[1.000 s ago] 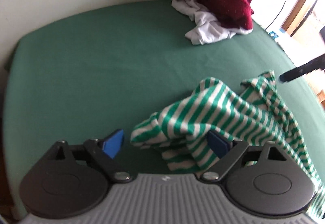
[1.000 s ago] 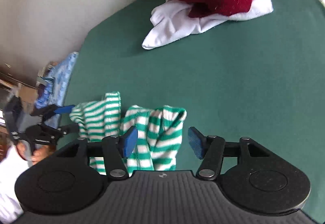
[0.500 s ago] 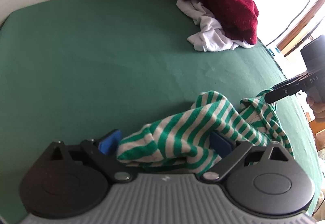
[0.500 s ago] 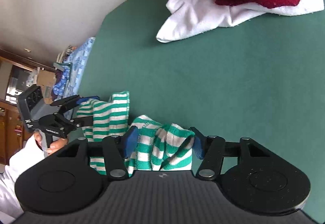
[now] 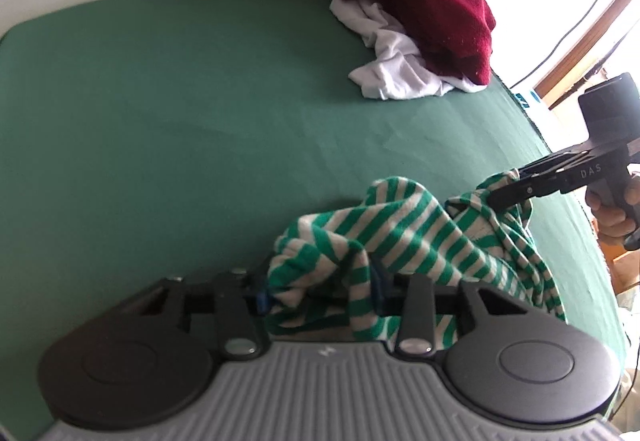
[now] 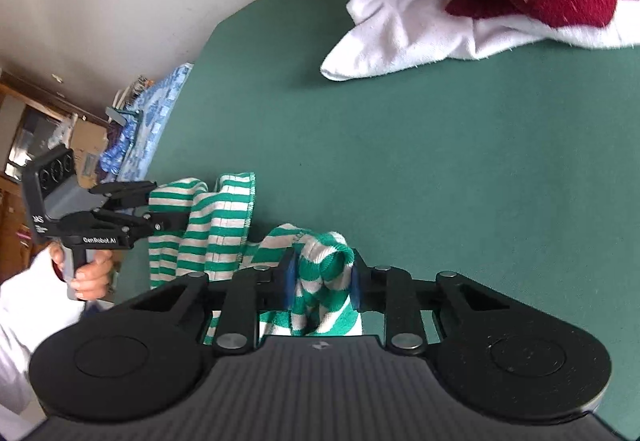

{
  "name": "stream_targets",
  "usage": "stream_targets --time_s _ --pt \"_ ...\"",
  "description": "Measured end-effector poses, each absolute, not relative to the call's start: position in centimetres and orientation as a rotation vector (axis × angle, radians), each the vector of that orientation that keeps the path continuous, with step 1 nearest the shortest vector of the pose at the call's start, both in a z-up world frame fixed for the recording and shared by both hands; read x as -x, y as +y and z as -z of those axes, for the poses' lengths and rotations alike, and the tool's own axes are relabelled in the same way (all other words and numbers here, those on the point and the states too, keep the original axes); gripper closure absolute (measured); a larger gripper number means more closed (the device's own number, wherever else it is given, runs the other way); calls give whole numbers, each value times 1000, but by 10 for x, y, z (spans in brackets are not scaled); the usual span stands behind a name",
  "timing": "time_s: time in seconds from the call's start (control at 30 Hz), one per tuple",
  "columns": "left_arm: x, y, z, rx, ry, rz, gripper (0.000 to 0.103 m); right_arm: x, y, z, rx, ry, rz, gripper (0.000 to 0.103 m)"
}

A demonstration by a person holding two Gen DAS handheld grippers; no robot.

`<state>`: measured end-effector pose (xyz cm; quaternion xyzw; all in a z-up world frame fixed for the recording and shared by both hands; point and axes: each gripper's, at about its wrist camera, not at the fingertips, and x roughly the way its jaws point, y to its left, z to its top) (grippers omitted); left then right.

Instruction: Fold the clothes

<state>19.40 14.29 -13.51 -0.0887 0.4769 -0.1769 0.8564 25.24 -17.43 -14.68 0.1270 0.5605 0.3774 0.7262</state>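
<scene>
Here our left gripper (image 5: 320, 287) and right gripper (image 6: 322, 277) each pinch the striped shirt (image 5: 420, 225), bunched between them.

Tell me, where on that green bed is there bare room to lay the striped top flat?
The green sheet lies bare between the striped top and the wall, left of the red sweater heaped on white cloth. That far corner and the near edge by both grippers are crowded.

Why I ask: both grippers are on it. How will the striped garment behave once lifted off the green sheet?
Probably floppy: the striped garment sags between the left gripper and right gripper. Likely light, since it looks like thin knit. Its free part will probably hang and swing.
</scene>
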Motion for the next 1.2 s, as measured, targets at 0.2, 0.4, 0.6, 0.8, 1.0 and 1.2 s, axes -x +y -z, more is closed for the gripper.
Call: stream_targets --time_s 0.2,0.4,0.6,0.8,1.0,1.2 --pt "-173 137 101 129 920 349 83 -237 -185 116 -305 1132 -908 81" --pt "-126 125 49 74 806 372 85 -207 -197 75 -266 1025 -1030 82" --pt "-55 107 13 -38 753 429 85 -164 -203 41 -191 982 -1121 83" --pt "14 83 17 -117 785 501 85 -117 -209 37 -115 1016 -1153 84" --pt "60 54 53 -245 856 537 85 -63 -207 55 13 1079 -1176 84" --pt "99 24 105 -444 955 610 85 -22 -199 90 144 1142 -1163 84"
